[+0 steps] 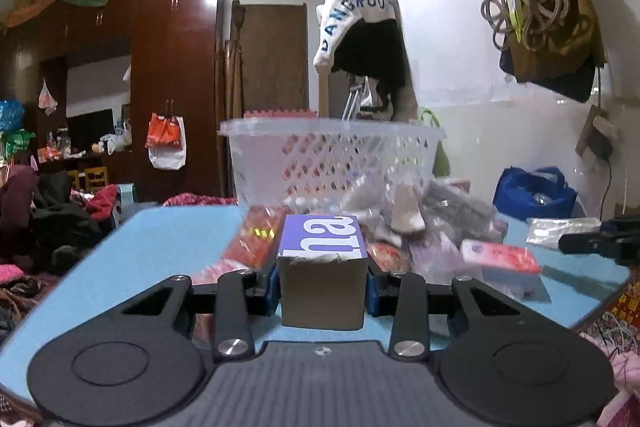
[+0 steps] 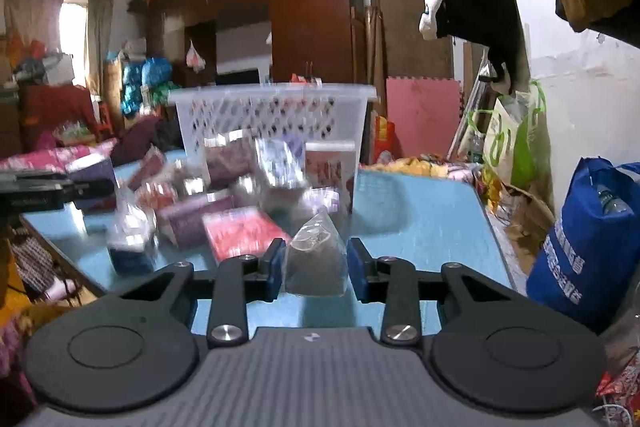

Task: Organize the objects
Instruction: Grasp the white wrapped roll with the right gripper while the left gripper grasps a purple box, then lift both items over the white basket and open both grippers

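Left gripper (image 1: 322,281): clamped on a cardboard box (image 1: 323,271), 1 blue pad pressed to each side wall; the purple lettered face points up and forward.
Why held so: the side-on hold keeps the box level and its top clear, which likely suits a lift over a rim.
Right gripper (image 2: 316,269): a clear plastic packet (image 2: 317,259) sits between its 2 pads; the left pad seems to touch, a thin gap shows at the right, so I cannot tell whether it is clamped.
Basket (image 1: 332,131): white lattice bin at the far end of the blue surface (image 1: 168,239), straight ahead of both grippers and beyond the pile.
Pile (image 1: 436,231): loose packets heaped between grippers and basket, probably awaiting sorting.
Judgement: both items look bound for the basket.
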